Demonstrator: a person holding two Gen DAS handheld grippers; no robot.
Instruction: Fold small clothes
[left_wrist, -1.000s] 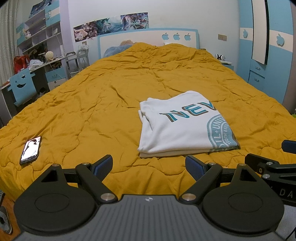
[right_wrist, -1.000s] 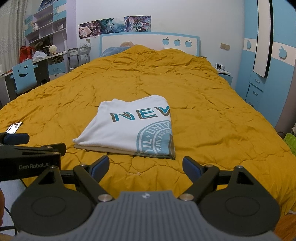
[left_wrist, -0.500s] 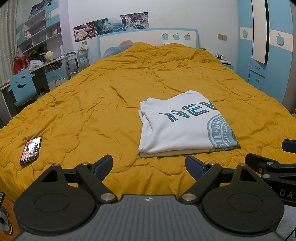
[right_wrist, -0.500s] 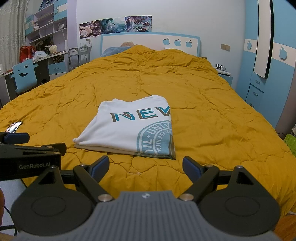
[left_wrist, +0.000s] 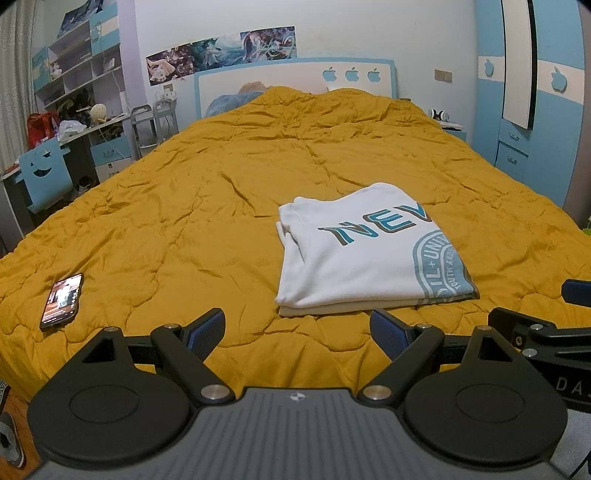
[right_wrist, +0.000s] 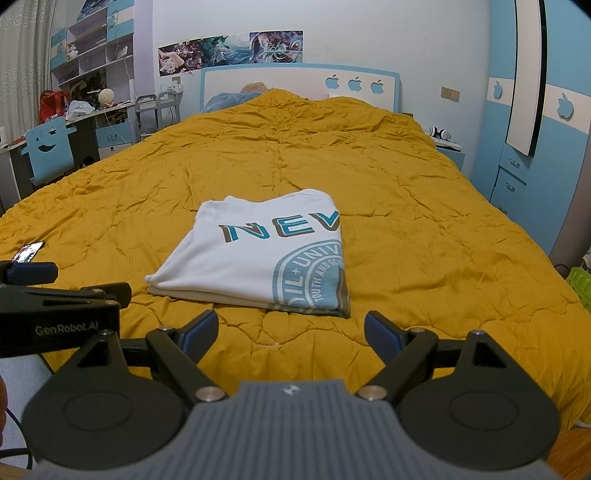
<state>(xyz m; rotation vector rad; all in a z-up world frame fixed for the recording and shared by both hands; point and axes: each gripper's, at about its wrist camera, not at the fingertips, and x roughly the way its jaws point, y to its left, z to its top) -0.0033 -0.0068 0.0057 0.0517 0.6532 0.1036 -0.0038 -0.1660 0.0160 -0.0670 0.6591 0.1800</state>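
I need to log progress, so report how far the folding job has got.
Done: the white T-shirt lies folded into a neat rectangle on the yellow bedspread. In hand: nothing; the left gripper and right gripper are both open and empty, short of the shirt. Left: no other clothes are in view; only a phone lies near the bed's left edge.

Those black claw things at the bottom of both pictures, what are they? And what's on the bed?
They are two grabbers a person holds, one in each hand. Each carries a camera looking along its fingers, so one picture comes from the left black two-finger gripper, the other from the right black two-finger gripper. Both are open and hold nothing. On the rumpled mustard-yellow quilt lies a folded white T-shirt with teal lettering. A black smartphone with a lit screen lies off to the left.
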